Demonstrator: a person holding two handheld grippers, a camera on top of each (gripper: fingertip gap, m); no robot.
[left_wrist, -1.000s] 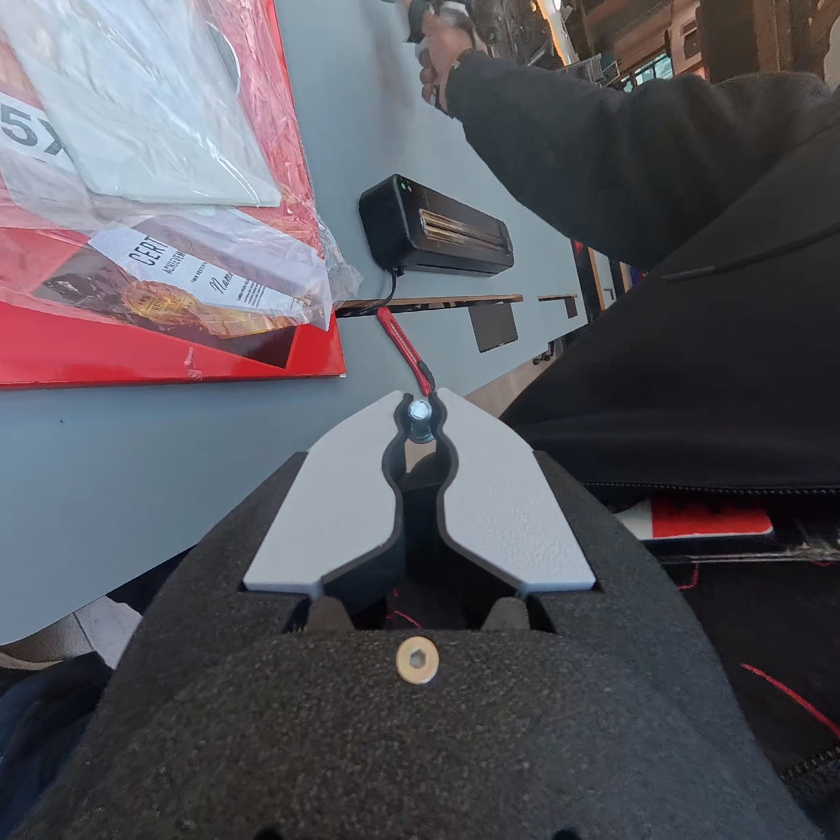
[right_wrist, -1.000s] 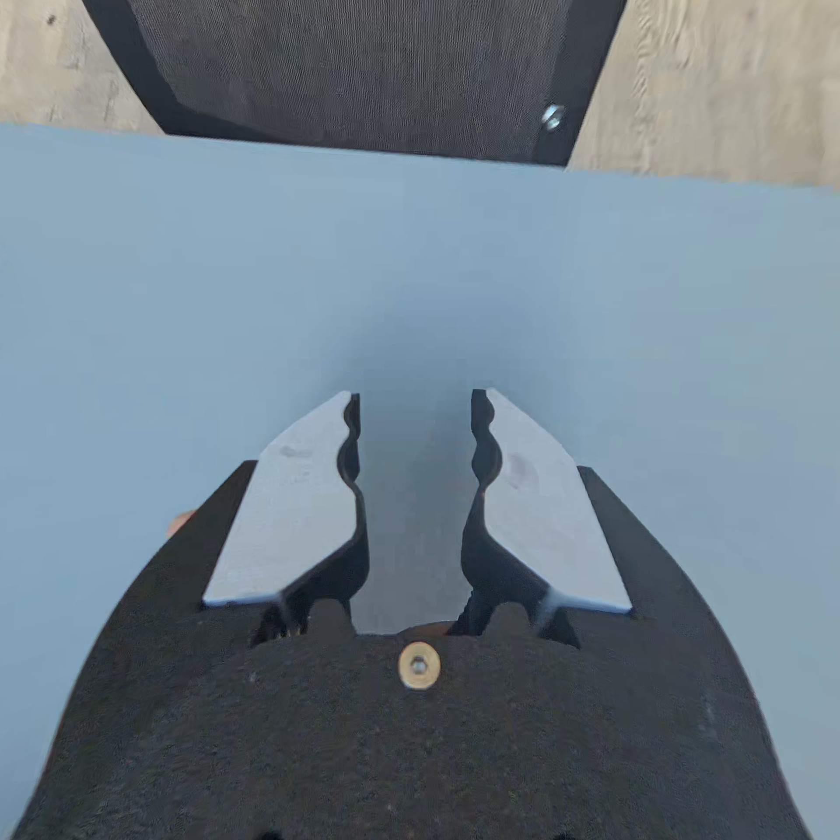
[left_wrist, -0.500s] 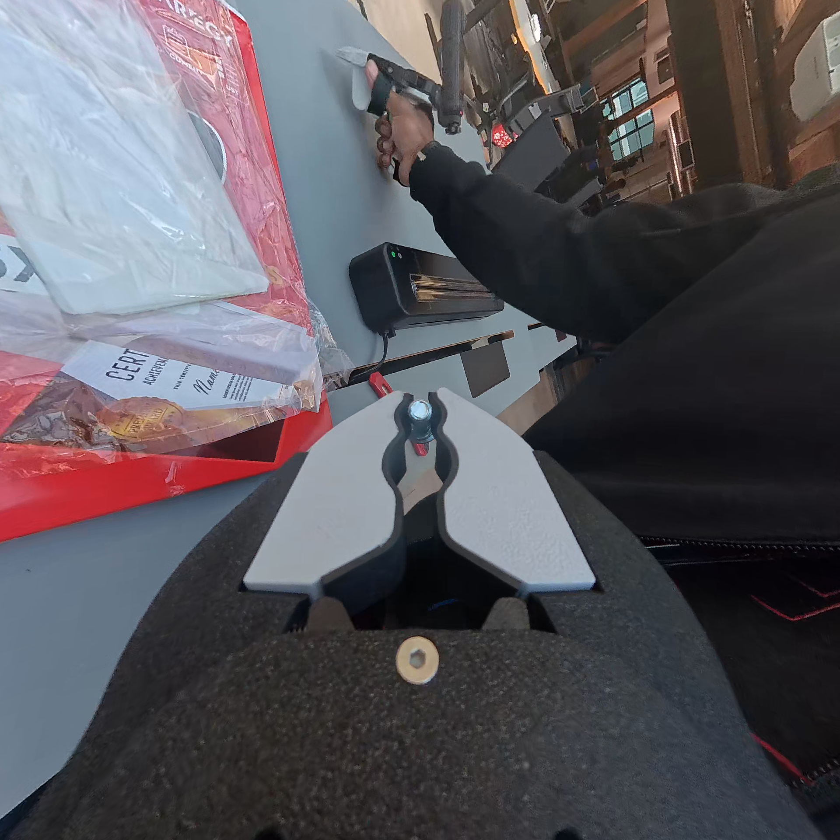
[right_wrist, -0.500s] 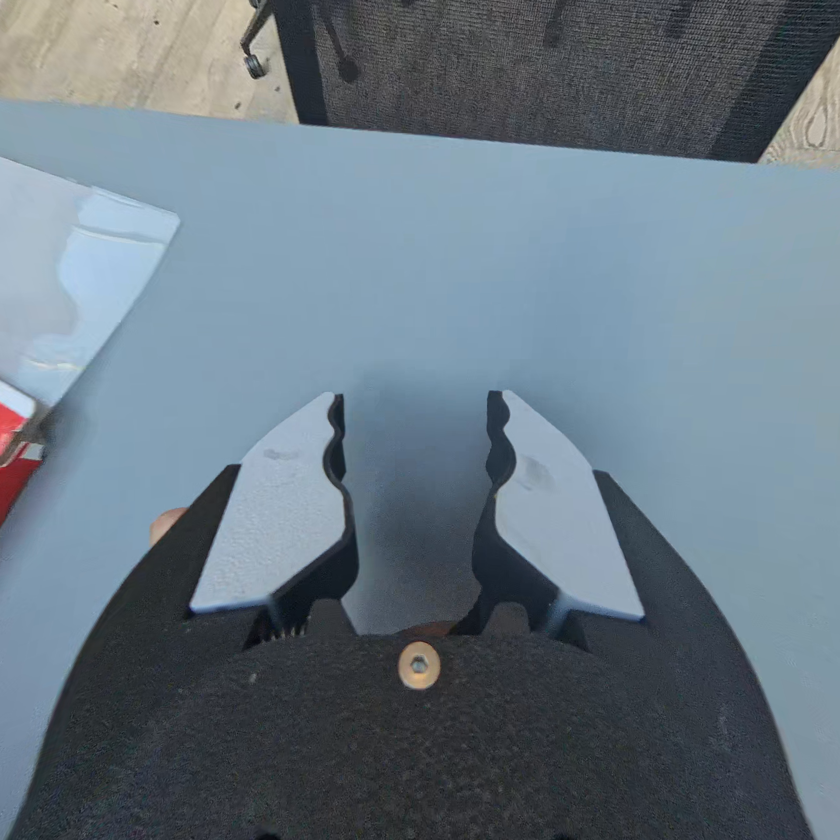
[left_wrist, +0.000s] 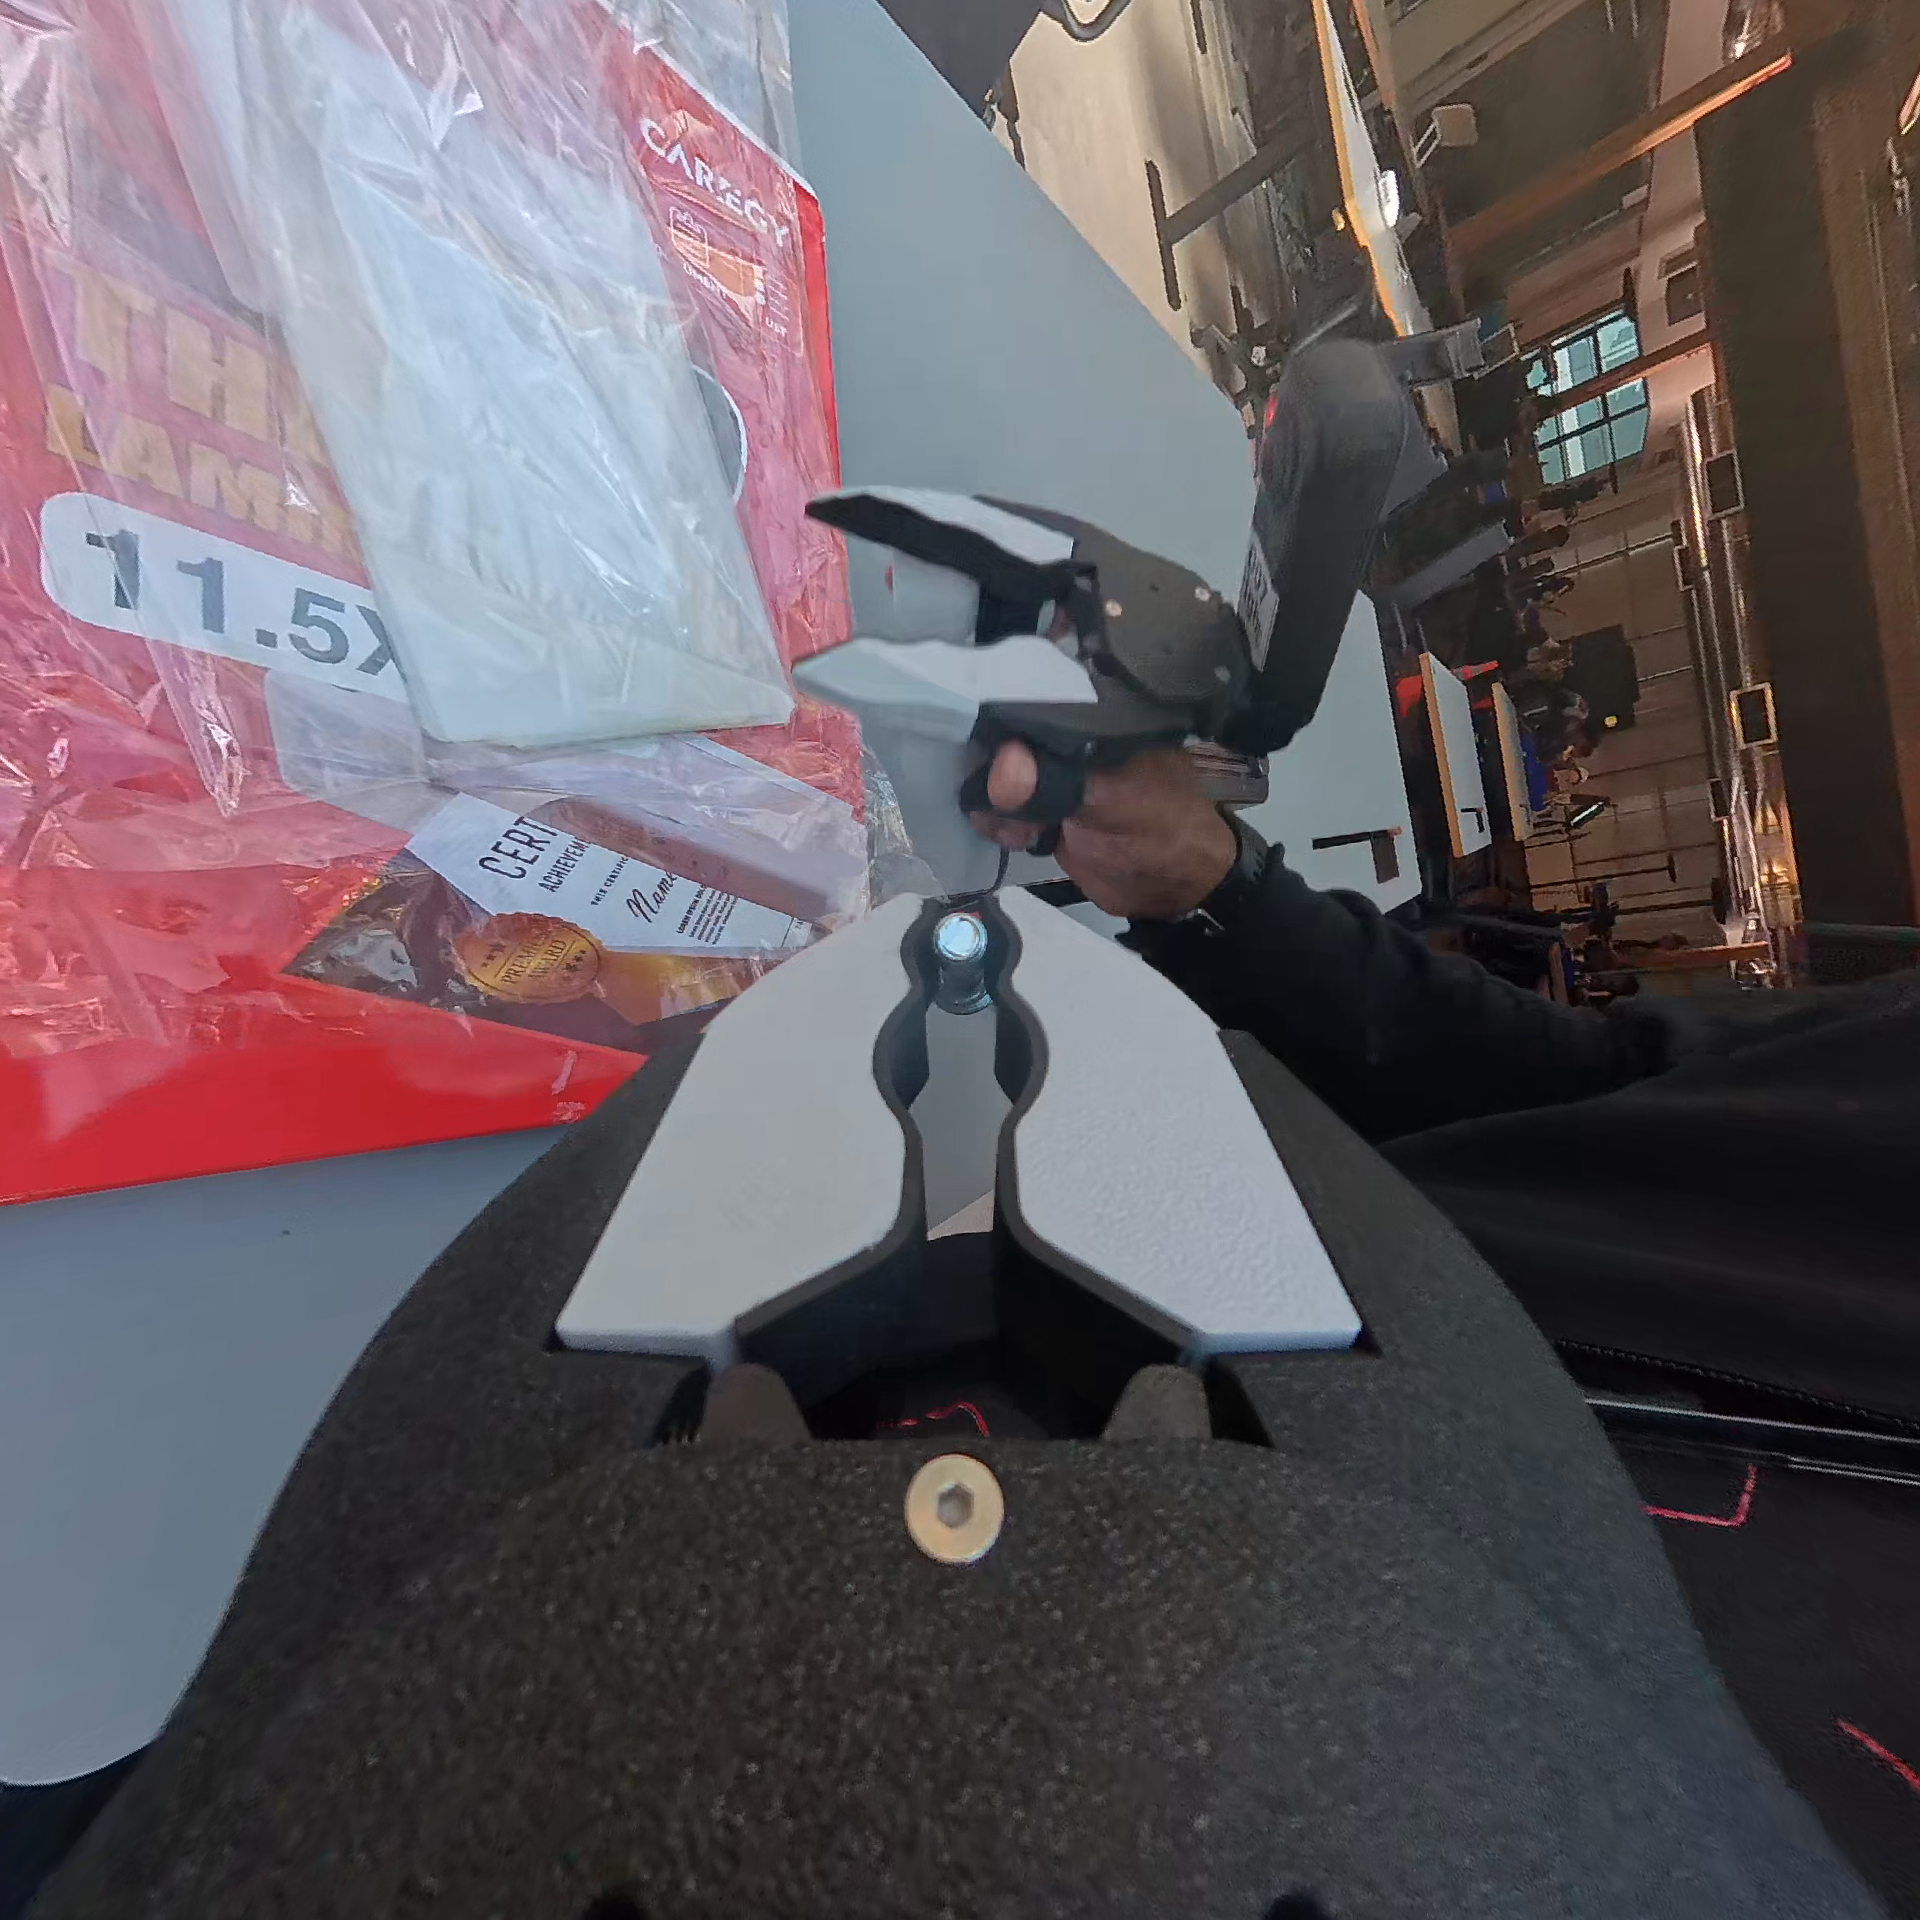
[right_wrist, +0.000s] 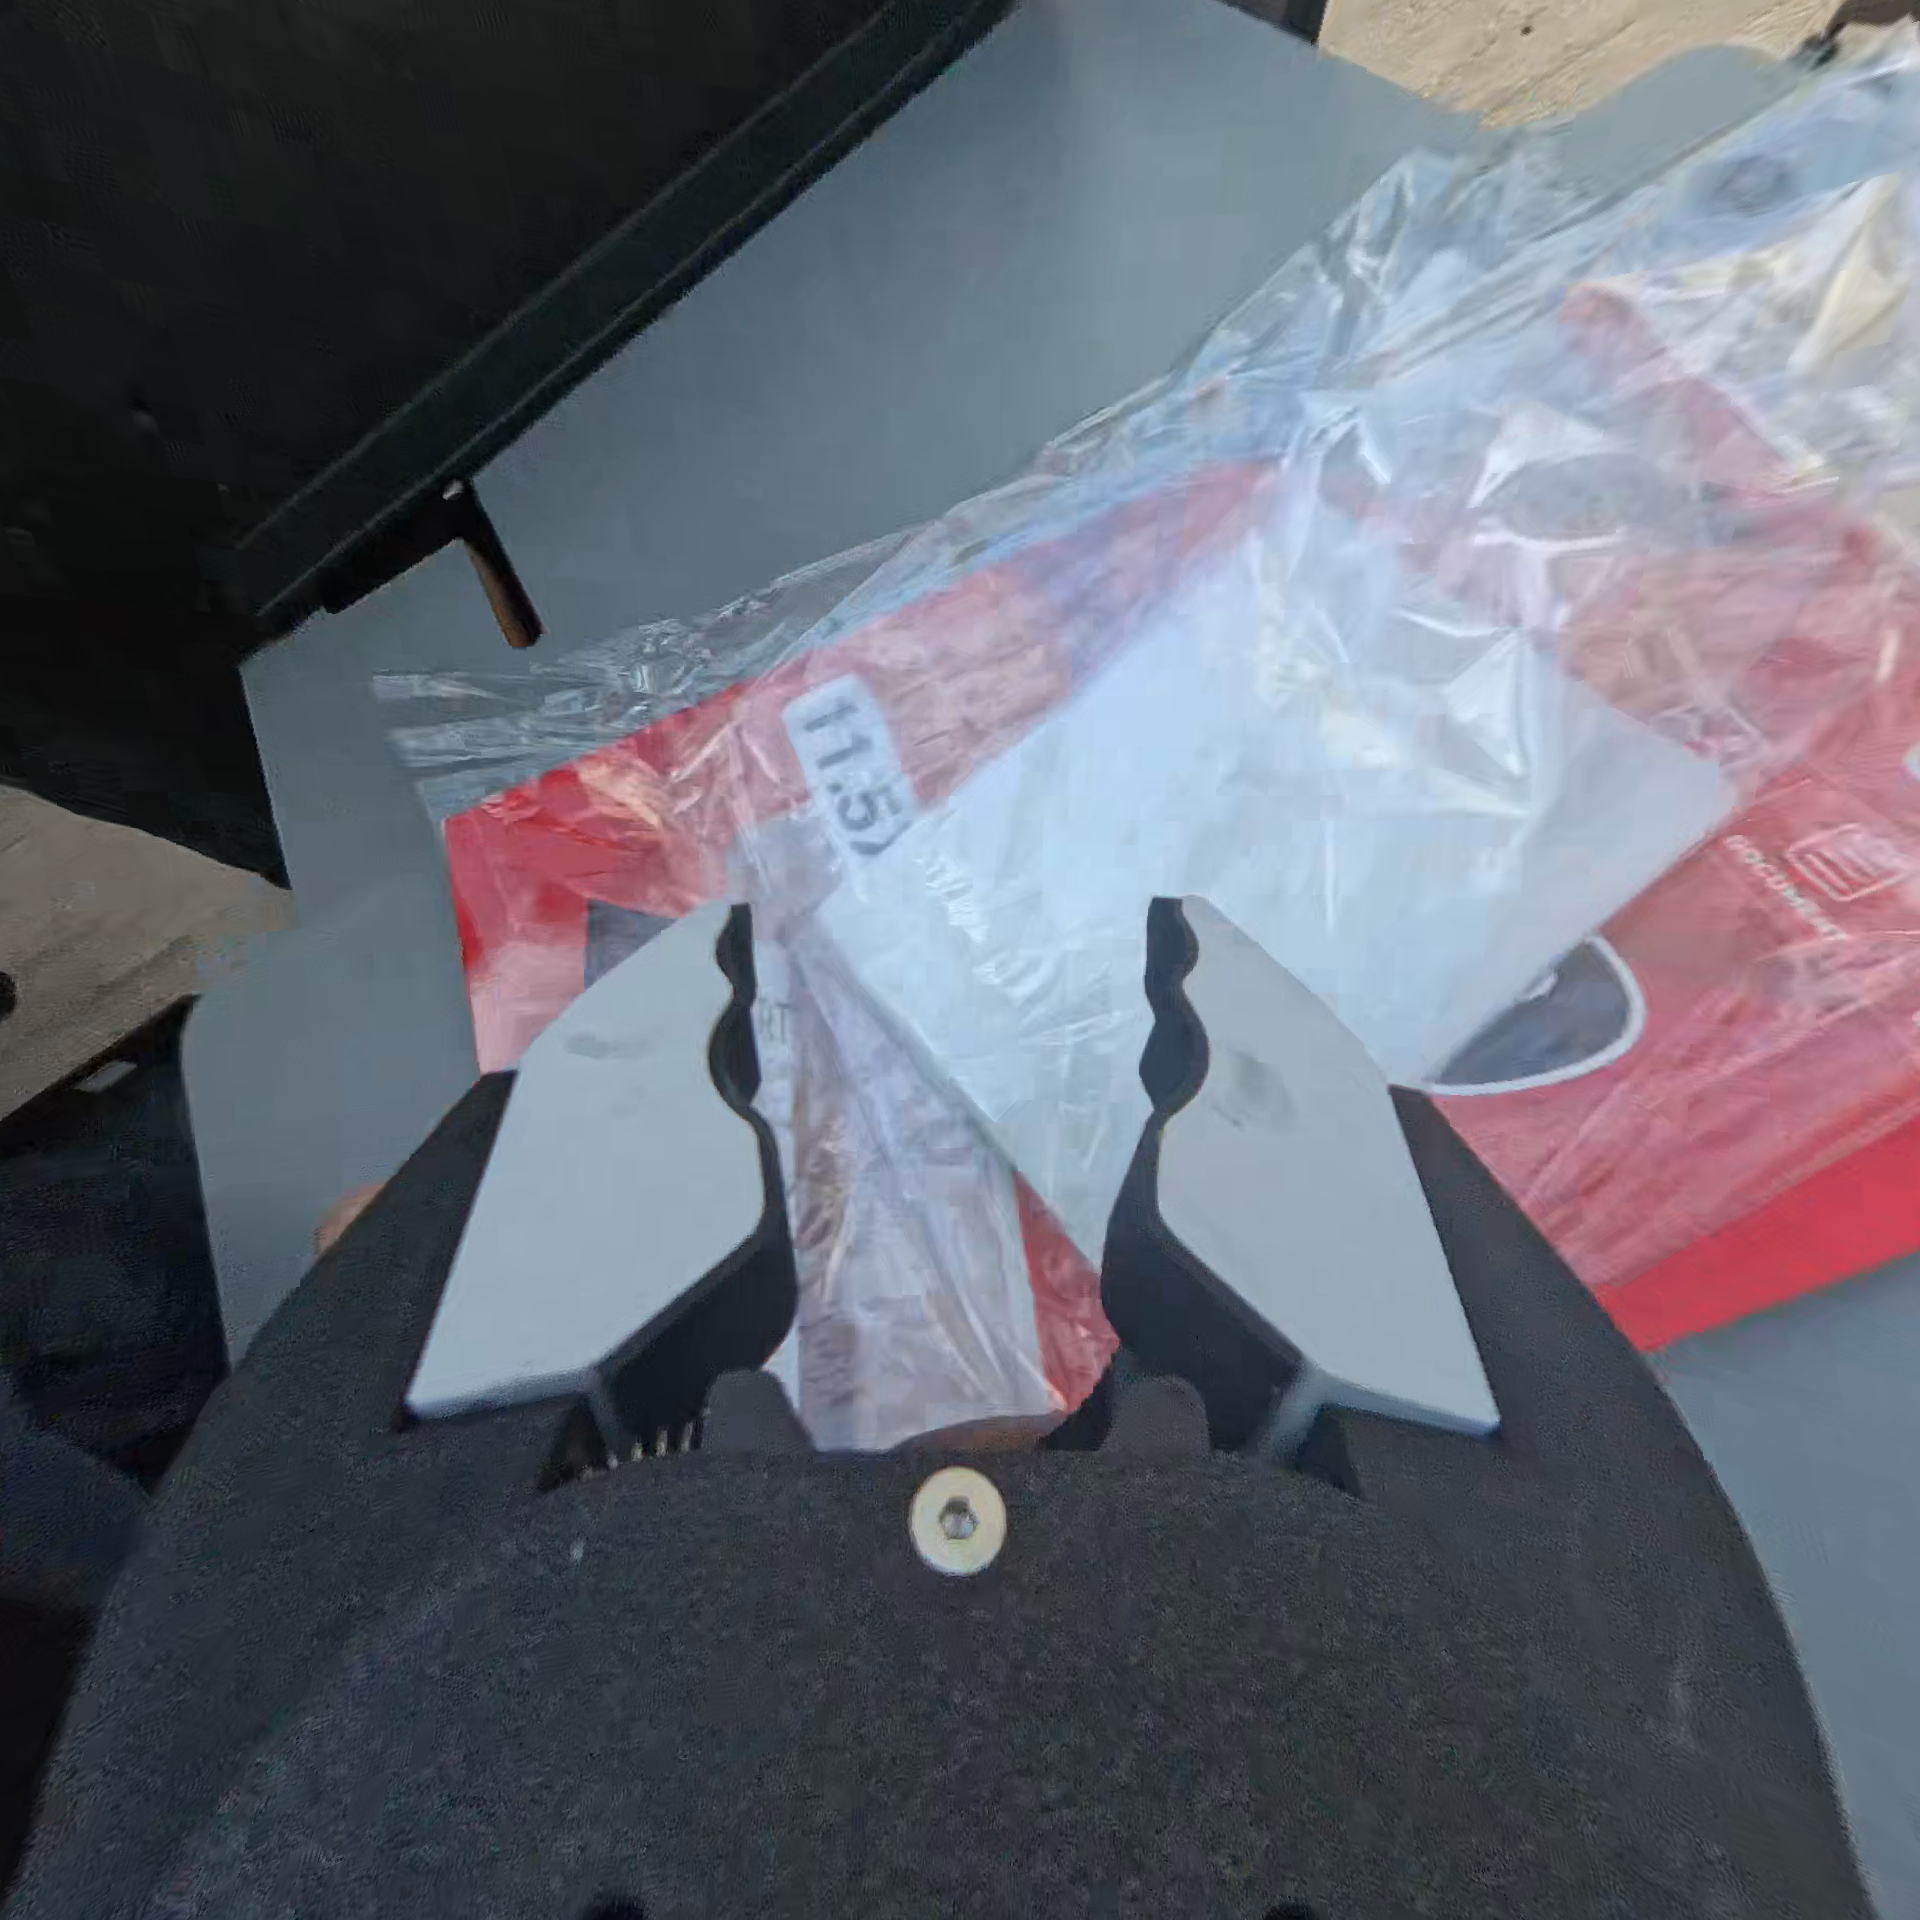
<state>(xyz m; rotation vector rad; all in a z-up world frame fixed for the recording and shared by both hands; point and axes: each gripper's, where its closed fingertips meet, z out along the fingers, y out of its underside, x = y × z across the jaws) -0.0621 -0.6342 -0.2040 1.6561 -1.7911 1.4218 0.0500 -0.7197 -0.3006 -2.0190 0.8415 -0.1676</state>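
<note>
The red laminating-pouch package (right_wrist: 1714, 1091) lies flat on the grey surface (right_wrist: 831, 343), wrapped in crinkled clear plastic (right_wrist: 1455, 468), with a translucent white sheet (right_wrist: 1195, 883) resting on top of it. The right gripper (right_wrist: 951, 935) hovers over the package's near corner, jaws spread wide with nothing between them. The left gripper (left_wrist: 961, 914), beside the package's edge, has its jaws closed on a small metal-tipped plug (left_wrist: 958, 961). A hand (left_wrist: 1122, 842) grips the right gripper's handle.

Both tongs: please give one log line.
left tongs: shut on small metal pin | right tongs: open, over plastic-wrapped red package
</note>
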